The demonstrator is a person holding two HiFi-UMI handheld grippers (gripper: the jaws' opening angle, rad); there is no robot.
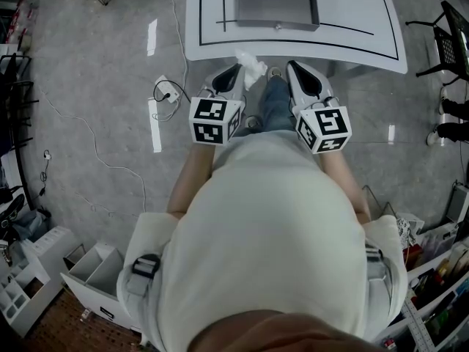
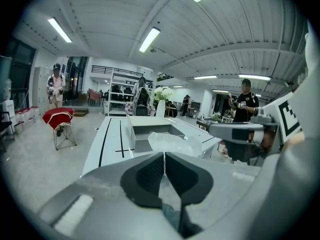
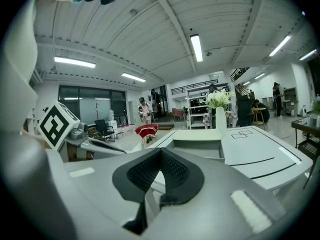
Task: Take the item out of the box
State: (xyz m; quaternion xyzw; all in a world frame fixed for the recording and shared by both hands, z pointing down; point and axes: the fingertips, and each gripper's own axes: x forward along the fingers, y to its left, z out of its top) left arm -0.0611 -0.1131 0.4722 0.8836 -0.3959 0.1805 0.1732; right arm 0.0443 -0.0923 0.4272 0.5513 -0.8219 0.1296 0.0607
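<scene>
Head view shows the person standing at the near edge of a white surface (image 1: 352,20) marked with black lines, both tools held close to the body. The left tongs (image 1: 237,67) are pressed together on a crumpled clear plastic bag (image 1: 253,69), which hangs just off the surface's near edge, over the person's jeans (image 1: 275,101). The bag is out of the grey box (image 1: 277,22), which sits open farther back on the surface. In the left gripper view the dark pads (image 2: 150,176) meet with only a thin film of the bag between them. The right tongs (image 1: 292,64) are closed tip to tip on nothing, just beside the left ones.
</scene>
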